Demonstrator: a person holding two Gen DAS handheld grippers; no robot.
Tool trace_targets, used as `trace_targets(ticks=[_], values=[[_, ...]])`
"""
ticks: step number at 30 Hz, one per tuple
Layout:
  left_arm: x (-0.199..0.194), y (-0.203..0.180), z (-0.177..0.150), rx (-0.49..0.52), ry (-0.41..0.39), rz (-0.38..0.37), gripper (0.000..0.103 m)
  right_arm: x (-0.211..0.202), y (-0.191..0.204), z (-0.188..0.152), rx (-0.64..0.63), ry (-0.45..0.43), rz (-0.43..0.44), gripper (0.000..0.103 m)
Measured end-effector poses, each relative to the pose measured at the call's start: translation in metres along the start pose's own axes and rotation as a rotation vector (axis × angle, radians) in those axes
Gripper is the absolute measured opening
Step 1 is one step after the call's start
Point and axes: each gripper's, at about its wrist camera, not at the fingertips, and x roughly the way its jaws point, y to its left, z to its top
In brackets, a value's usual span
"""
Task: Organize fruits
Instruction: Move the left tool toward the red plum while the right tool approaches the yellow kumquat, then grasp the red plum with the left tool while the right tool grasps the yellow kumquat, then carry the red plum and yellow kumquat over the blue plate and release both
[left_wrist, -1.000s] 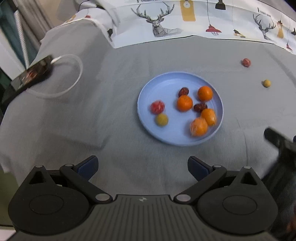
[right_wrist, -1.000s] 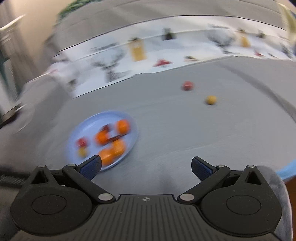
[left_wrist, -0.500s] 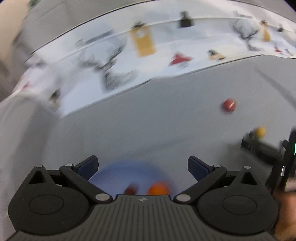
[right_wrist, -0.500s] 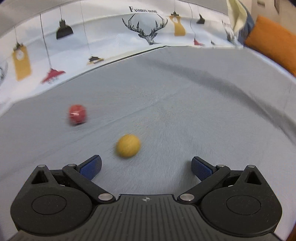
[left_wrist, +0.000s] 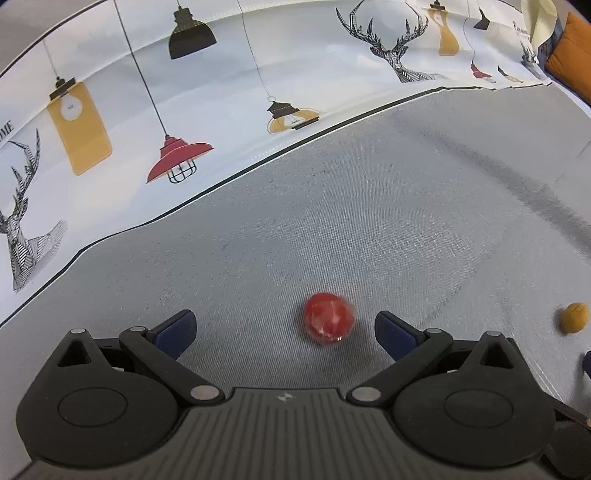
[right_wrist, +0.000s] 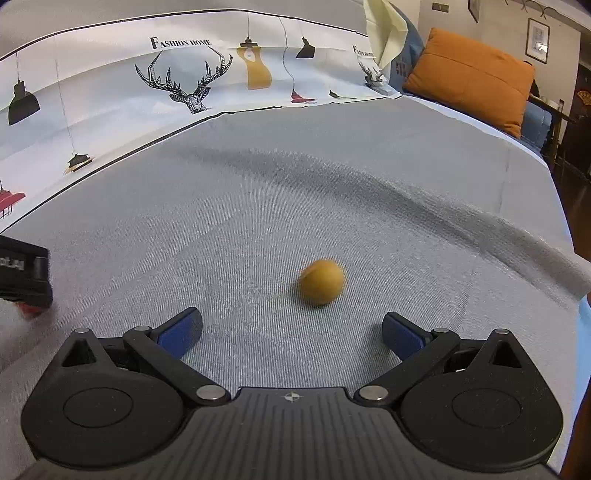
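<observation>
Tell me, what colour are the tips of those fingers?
Dark blue fingertips on black arms, clearest in the right wrist view.

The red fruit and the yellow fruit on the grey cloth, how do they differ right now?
The red fruit is glossy with pale streaks; the yellow fruit is matte and plain. The red one lies between the open left gripper's fingers, while the yellow one sits just ahead of the open right gripper. Both are small, round and loose on the cloth.

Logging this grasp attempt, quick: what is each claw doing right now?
Left claw: open, empty, red fruit between its fingers.
Right claw: open, empty, yellow fruit just ahead.
</observation>
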Motion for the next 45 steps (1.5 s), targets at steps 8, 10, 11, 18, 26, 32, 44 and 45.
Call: trace_targets(ticks=[8,10,11,18,26,32,44,45], values=[[0.002,0.008,0.002,0.001,0.015,-0.016,0.103,0.033,-0.023,0.025,0.085,-0.019,-0.077,0.102],[0.002,0.008,0.002,0.007,0.013,-0.021,0.103,0.04,-0.026,0.03,0.091,-0.026,-0.089,0.102],[0.002,0.007,0.002,0.013,0.012,-0.018,0.103,0.043,-0.027,0.032,0.094,-0.028,-0.09,0.102],[0.004,0.004,-0.001,0.008,-0.014,-0.013,0.064,0.044,-0.029,0.034,0.101,-0.057,-0.086,0.085],[-0.047,0.001,-0.014,0.006,-0.038,-0.075,0.03,0.029,-0.033,0.033,0.147,-0.078,-0.029,0.028],[-0.126,0.04,-0.047,-0.095,-0.023,-0.028,0.031,-0.006,-0.033,0.027,0.109,-0.062,0.019,0.028],[-0.322,0.136,-0.203,-0.302,0.004,0.127,0.031,-0.283,-0.052,-0.015,-0.199,-0.165,0.638,0.028],[-0.335,0.139,-0.216,-0.312,-0.005,0.127,0.031,-0.302,-0.056,-0.022,-0.232,-0.169,0.668,0.028]])
